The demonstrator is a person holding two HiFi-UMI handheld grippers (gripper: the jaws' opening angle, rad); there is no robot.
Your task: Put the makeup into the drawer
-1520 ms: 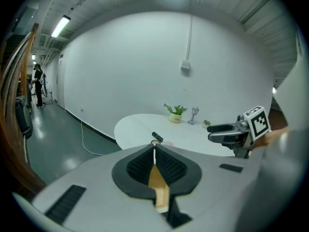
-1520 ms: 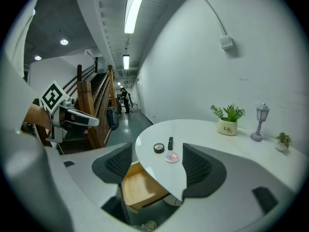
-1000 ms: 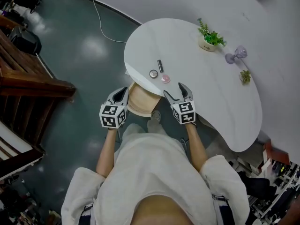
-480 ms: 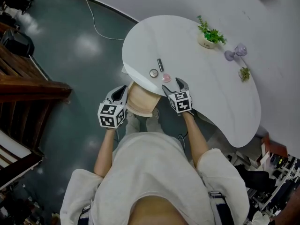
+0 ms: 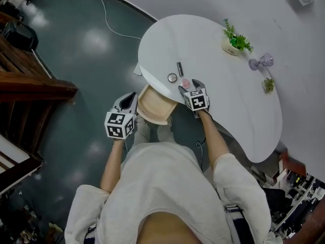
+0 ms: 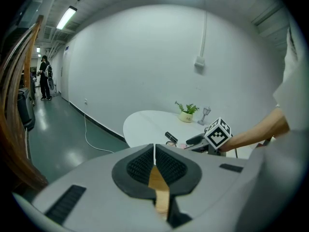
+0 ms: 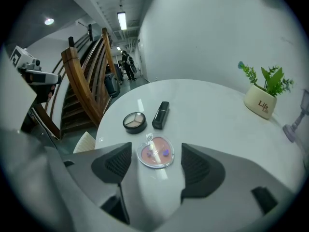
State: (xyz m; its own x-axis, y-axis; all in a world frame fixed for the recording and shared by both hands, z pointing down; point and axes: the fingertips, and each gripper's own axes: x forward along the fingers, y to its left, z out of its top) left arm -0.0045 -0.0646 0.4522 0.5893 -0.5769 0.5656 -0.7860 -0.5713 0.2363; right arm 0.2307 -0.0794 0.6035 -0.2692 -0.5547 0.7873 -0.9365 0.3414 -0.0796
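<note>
Head view, from my left: my left gripper (image 5: 131, 96) is clenched shut beside the open drawer (image 5: 152, 105) under the table (image 5: 238, 105) edge. On top lie an eyeshadow (image 7: 134, 121), a lipstick (image 7: 161, 114) and a pink compact (image 7: 155, 152), the last between my right gripper's (image 5: 191, 87) spread jaws; a plant (image 7: 264, 93) stands farther right.

Compact (image 7: 155, 152): pink heart, lying flat.
Eyeshadow (image 7: 134, 121): round, just beyond compact.
Lipstick (image 7: 161, 115): black, lying beside eyeshadow.
Drawer (image 5: 152, 105): I see it open.
</note>
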